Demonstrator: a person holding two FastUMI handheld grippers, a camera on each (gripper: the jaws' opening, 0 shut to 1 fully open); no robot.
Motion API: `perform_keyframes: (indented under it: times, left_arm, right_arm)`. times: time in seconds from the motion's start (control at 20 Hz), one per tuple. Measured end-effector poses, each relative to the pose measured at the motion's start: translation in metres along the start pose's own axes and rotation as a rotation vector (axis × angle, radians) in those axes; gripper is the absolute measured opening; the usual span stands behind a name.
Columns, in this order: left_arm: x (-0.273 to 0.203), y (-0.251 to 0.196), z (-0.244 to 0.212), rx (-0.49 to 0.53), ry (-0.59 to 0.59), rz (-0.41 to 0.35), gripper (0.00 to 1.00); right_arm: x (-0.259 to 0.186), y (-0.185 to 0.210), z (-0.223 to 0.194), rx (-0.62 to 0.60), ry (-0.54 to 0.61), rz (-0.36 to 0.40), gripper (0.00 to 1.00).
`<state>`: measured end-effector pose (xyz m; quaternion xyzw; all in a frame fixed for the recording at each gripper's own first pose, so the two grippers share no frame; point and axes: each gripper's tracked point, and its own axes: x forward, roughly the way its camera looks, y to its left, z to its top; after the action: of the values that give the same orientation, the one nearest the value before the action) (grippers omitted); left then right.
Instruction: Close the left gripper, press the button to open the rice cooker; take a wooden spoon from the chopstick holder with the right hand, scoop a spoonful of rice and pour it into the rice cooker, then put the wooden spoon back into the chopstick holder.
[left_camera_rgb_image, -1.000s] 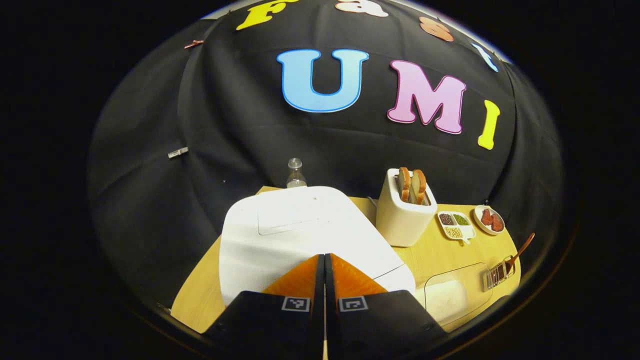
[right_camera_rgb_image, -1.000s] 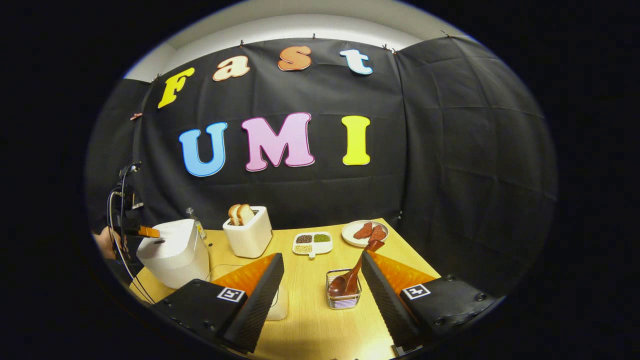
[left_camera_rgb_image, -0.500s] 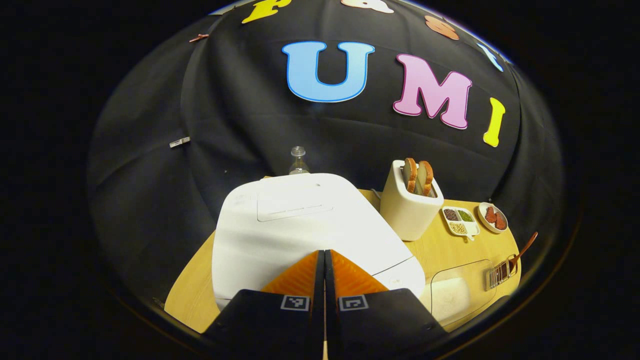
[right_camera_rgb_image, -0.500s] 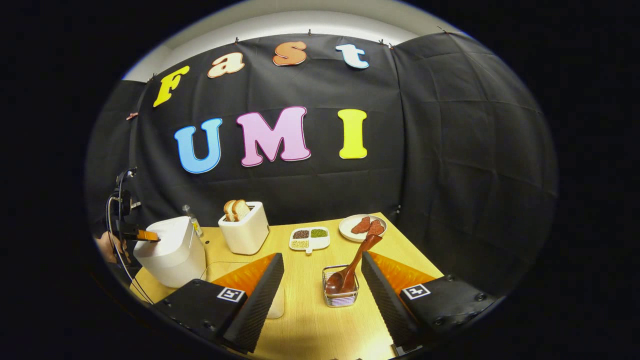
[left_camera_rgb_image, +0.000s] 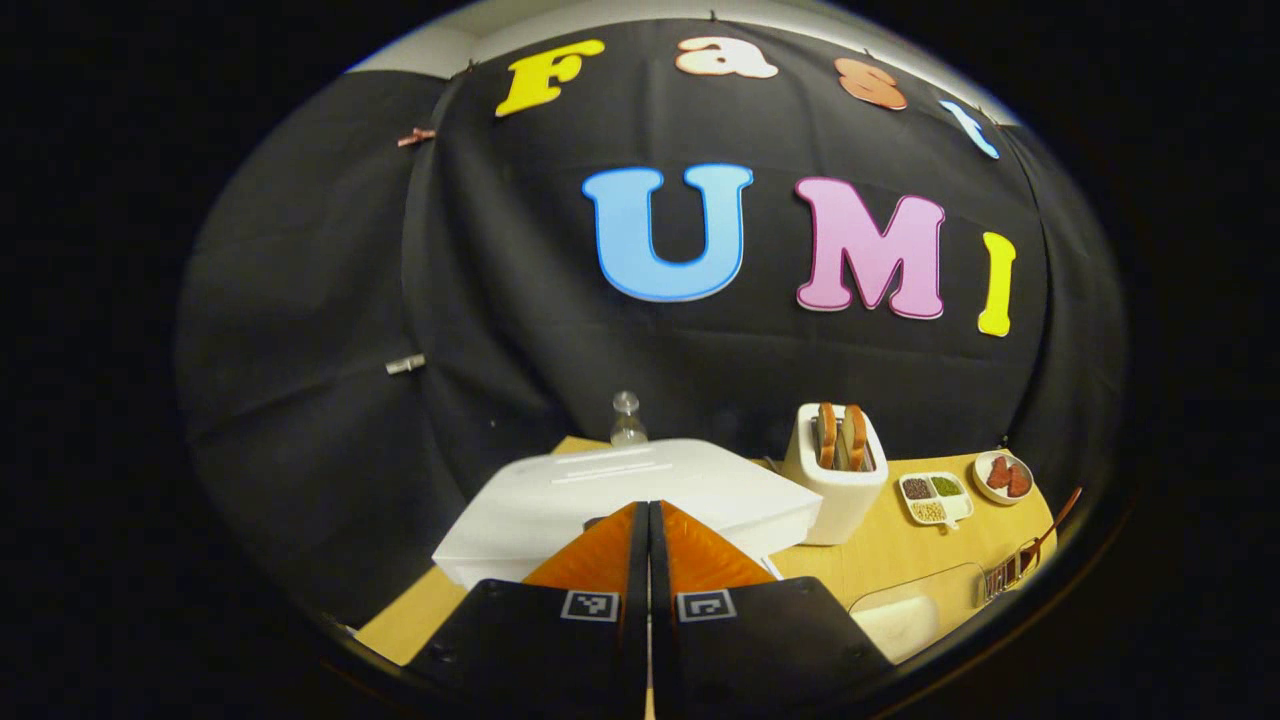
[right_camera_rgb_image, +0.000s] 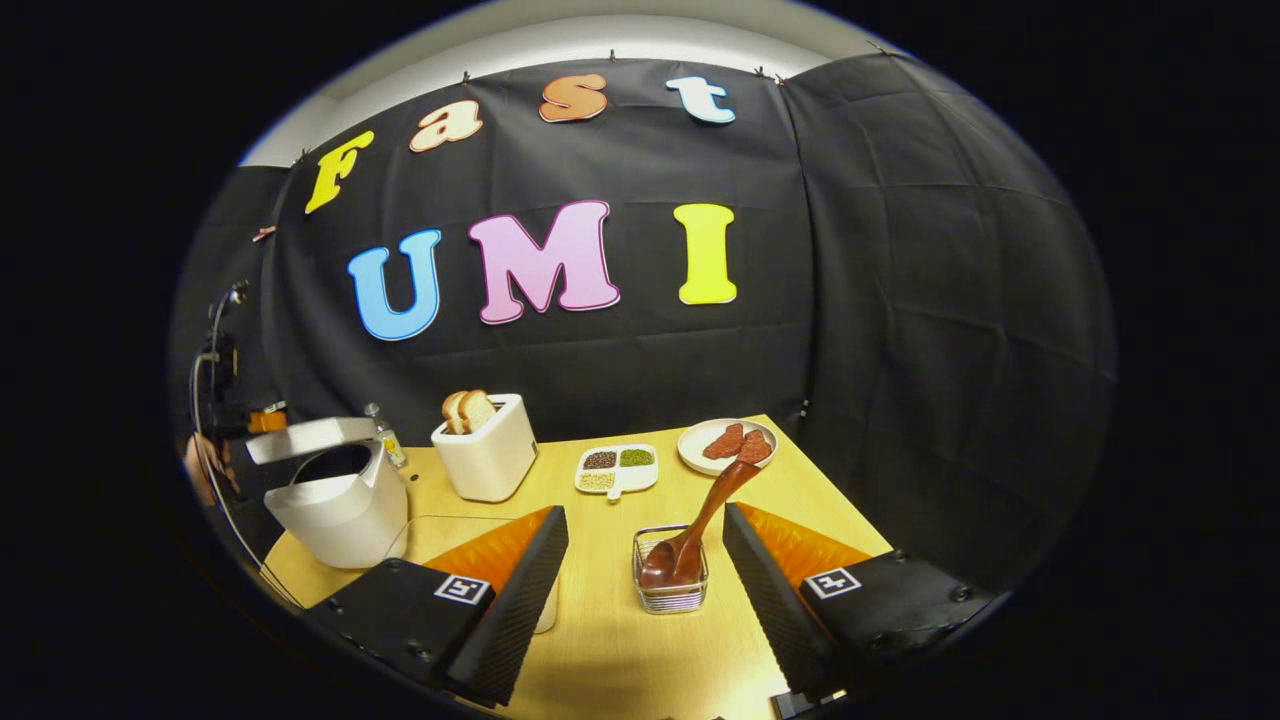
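Note:
My left gripper is shut, its tips right at the front edge of the white rice cooker. The cooker's lid stands raised above the body. In the right gripper view the left gripper and a hand sit just behind that lid. A wooden spoon leans in the wire chopstick holder. My right gripper is open and empty, with the holder between and just ahead of its fingers. A clear box of rice sits to the right of the cooker.
A white toaster with bread stands mid-table, and a small bottle stands behind the cooker. A divided dish of beans and a plate of meat slices lie toward the far right corner of the wooden table.
The rice cooker's lid has sprung up from closed. My left gripper has lifted and tilted back, still shut. My right gripper has crept closer to the chopstick holder.

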<state>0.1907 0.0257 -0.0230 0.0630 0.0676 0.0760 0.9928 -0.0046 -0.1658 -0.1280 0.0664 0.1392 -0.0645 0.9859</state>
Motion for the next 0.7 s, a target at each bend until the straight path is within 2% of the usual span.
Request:
perform_keyframes:
  times: [0.15,0.3,0.45,0.6,0.7]
  left_arm:
    - [-0.034,-0.018,0.015,-0.077,-0.048,-0.027,0.07]
    - [-0.061,-0.023,0.009,-0.180,-0.058,-0.024,0.07]
    - [-0.084,-0.012,-0.006,-0.290,-0.036,0.001,0.09]
    - [-0.095,0.010,-0.027,-0.329,-0.013,0.047,0.10]
    - [-0.103,0.013,-0.036,-0.353,-0.001,0.048,0.15]
  right_arm:
    - [0.016,0.001,-0.010,-0.014,0.012,0.026,0.98]
    - [0.030,0.002,-0.009,-0.011,0.012,0.049,0.98]
    - [0.044,0.000,-0.010,0.016,0.037,0.059,0.98]
    - [0.057,-0.006,-0.014,0.087,0.072,0.058,0.98]
    - [0.066,-0.015,-0.017,0.116,0.088,0.031,0.98]
